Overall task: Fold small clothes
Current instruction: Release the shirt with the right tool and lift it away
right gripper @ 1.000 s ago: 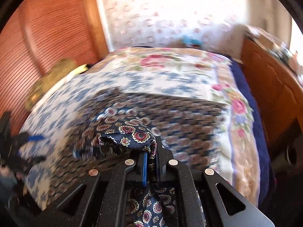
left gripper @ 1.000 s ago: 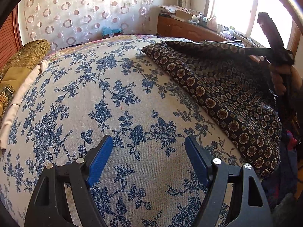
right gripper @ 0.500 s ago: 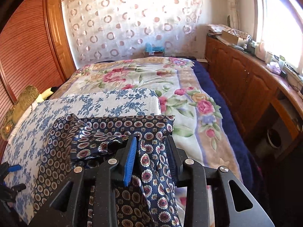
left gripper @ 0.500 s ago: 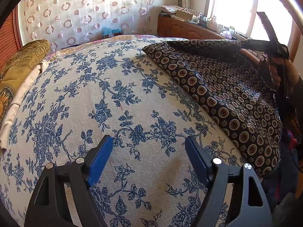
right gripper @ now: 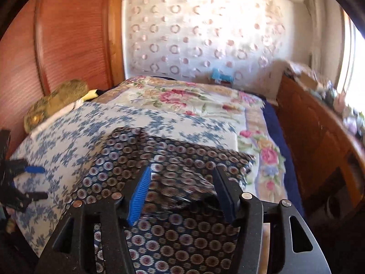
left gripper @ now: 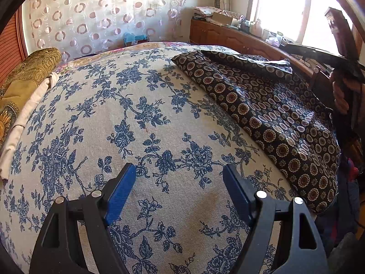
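A dark navy garment with round medallion print (left gripper: 269, 105) lies on the right side of the blue-floral cloth (left gripper: 127, 118), its near end hanging over the bed edge. In the right wrist view the garment (right gripper: 173, 166) lies spread under and ahead of the gripper. My left gripper (left gripper: 179, 182) is open and empty above the bare floral cloth, left of the garment. My right gripper (right gripper: 181, 191) is open just above the garment, holding nothing; it also shows in the left wrist view (left gripper: 337, 61) at the far right.
A gold embroidered cushion (left gripper: 25, 75) lies at the bed's left edge by a wooden headboard (right gripper: 57, 41). A pink-flowered bedspread (right gripper: 196, 100) covers the far bed. A wooden cabinet (right gripper: 319, 141) with clutter runs along the right under the window.
My right gripper has opened and let go of the garment, which now lies flat on the bed. The left gripper has stayed open and still.
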The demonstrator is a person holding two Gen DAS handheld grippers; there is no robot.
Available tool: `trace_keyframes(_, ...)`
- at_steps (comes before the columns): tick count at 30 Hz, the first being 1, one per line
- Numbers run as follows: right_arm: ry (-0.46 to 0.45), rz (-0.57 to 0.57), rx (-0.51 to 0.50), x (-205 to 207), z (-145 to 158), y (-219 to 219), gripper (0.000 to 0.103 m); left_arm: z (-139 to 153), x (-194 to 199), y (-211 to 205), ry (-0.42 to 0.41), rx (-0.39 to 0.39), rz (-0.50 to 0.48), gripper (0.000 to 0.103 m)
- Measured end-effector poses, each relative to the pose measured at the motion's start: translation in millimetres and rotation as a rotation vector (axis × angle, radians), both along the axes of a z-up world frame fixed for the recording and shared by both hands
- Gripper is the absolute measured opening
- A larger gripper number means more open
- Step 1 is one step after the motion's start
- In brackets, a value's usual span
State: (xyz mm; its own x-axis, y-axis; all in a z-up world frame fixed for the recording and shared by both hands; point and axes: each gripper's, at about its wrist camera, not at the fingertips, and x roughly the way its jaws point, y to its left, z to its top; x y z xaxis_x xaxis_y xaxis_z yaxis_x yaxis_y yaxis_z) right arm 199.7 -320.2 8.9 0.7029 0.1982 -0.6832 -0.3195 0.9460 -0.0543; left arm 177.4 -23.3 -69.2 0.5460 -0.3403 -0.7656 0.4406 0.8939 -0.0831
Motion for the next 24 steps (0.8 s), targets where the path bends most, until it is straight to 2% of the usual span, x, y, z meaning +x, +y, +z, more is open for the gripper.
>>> trace_keyframes(3, -0.008, 0.067, -0.054, -8.6, -4.1, 20.4, 0.06, 7.6, 0.7, -3.9, -0.02, 0.01, 0.019, 0.079)
trace_keyframes(6, 0.059, 0.132, -0.126, -9.9, -22.3, 40.8, 0.06, 27.8, -1.3, -14.5, -0.055, -0.036, -0.011, 0.079)
trace_keyframes(11, 0.159, 0.153, -0.27, 11.3, -50.7, 48.9, 0.059, 44.4, -4.9, -38.3, -0.095, -0.037, -0.068, 0.079)
trace_keyframes(13, 0.181, 0.149, -0.275, 24.7, -52.3, 42.2, 0.037, 44.1, -5.1, -42.8, -0.094, -0.041, -0.073, 0.079)
trace_keyframes(14, 0.192, 0.149, -0.276, 31.2, -52.4, 37.2, 0.021, 43.8, -5.6, -43.7, -0.092, -0.047, -0.073, 0.079)
trace_keyframes(16, 0.195, 0.135, -0.304, 47.8, -51.7, 28.6, 0.007, 43.2, -6.5, -44.2, -0.086, -0.06, -0.078, 0.079)
trace_keyframes(20, 0.157, 0.039, -0.344, 82.5, -49.9, 10.9, 0.002, 44.3, -10.8, -44.9, -0.09, -0.061, -0.076, 0.079)
trace_keyframes(24, 0.117, -0.122, -0.357, 122.0, -49.1, -12.3, 0.002, 43.7, -9.3, -42.7, -0.087, -0.061, -0.066, 0.079)
